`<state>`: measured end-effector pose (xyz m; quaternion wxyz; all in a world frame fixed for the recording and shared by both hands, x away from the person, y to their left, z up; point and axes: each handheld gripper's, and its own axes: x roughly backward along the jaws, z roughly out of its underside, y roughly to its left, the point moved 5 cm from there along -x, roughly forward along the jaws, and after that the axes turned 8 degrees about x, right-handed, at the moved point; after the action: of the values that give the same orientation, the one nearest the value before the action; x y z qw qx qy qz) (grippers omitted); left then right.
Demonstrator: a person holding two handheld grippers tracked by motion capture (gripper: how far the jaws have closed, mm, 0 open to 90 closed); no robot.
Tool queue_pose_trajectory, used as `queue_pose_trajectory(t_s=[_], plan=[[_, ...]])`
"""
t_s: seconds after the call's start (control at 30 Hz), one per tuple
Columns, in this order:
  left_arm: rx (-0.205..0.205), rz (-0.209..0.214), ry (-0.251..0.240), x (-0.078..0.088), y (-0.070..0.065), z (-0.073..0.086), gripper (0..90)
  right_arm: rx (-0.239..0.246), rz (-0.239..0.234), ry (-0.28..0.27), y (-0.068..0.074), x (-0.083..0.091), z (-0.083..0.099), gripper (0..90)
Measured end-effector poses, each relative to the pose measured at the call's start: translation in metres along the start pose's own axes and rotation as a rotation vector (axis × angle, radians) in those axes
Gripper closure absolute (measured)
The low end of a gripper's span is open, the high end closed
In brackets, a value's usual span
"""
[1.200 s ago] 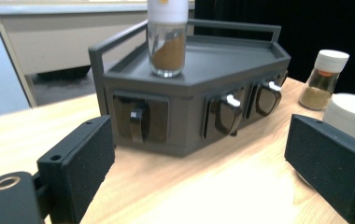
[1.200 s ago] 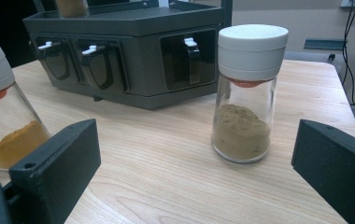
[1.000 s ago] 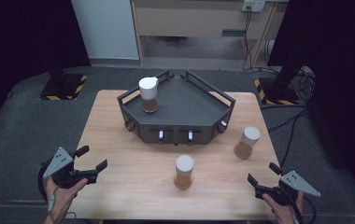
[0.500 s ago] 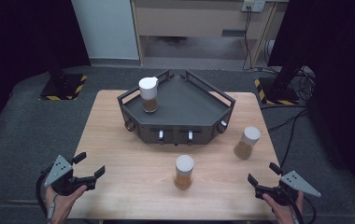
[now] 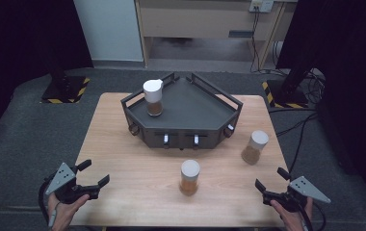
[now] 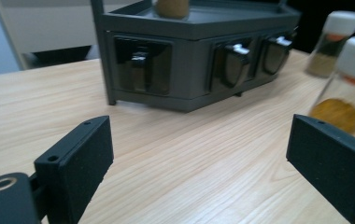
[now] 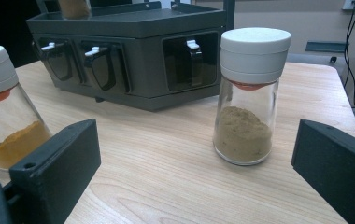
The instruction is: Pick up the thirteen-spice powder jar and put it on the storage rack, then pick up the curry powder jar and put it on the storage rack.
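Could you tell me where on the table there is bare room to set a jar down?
The widest free patch is the left part of the table, between the rack, the left tool and the middle jar. A smaller strip lies along the near edge before the right tool. It is more crowded at the right, around the right jar.

a lab or test room set up for recording: a lone wooden table (image 5: 123, 144) stands on grey carpet (image 5: 22, 134), flanked by black curtains (image 5: 22, 33) and stand bases with yellow-black hazard tape (image 5: 65, 91), with cables (image 5: 296, 125) trailing to a wall socket (image 5: 262, 6)
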<state>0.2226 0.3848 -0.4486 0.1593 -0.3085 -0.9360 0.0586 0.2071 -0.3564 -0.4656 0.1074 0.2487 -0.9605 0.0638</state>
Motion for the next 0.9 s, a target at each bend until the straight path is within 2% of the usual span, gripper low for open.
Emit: queue_pose_trajectory(t_s=[0.37, 0.9], plan=[[-0.015, 0.025, -0.014, 0.0025, 0.0027, -0.0001, 4.7, -0.003, 0.003, 0.003, 0.0005, -0.0007, -0.0001, 1.8], [-0.025, 0.017, -0.023, 0.0043, 0.0, -0.0002, 4.5, 0.008, -0.024, -0.006, 0.0002, -0.0018, -0.0005, 1.7]])
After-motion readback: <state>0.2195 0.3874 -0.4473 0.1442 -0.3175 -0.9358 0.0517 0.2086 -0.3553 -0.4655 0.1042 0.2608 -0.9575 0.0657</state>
